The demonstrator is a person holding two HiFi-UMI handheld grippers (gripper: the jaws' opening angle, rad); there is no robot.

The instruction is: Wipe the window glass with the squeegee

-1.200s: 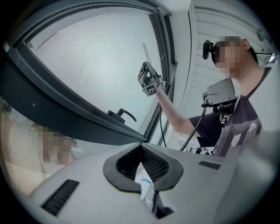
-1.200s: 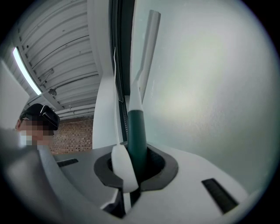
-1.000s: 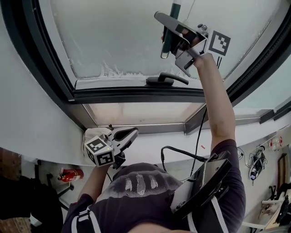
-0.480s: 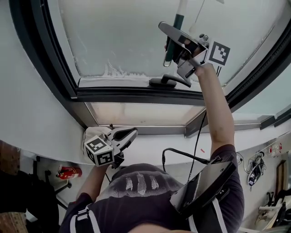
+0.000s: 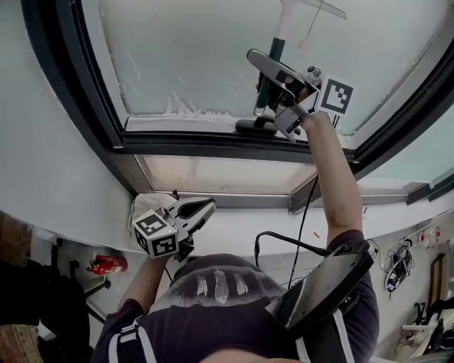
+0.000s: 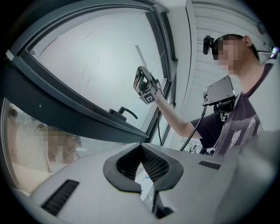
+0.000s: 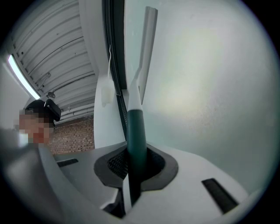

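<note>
The squeegee [image 5: 271, 64] has a dark green handle and a white neck that runs up to its blade [image 5: 316, 8], which lies against the frosted window glass [image 5: 191, 49]. My right gripper [image 5: 278, 84] is raised to the glass and shut on the green handle [image 7: 135, 131], just above the window's lower frame. Its jaws close round the handle on both sides [image 7: 136, 153]. My left gripper [image 5: 193, 211] hangs low near my chest, shut and holding nothing [image 6: 141, 146]. In the left gripper view the right gripper [image 6: 144, 84] shows with the squeegee [image 6: 141, 54] against the pane.
A black lever handle [image 5: 254, 125] sits on the dark lower frame [image 5: 198, 145], right under the right gripper. A ragged line of foam [image 5: 186, 108] edges the glass bottom. Below lie a narrow pane [image 5: 227, 176] and a pale sill [image 5: 241, 230]. A black cable [image 5: 306, 213] hangs beside my right arm.
My right gripper has drawn the squeegee down the glass toward the lever handle and lower frame. The left gripper has stayed where it was.
</note>
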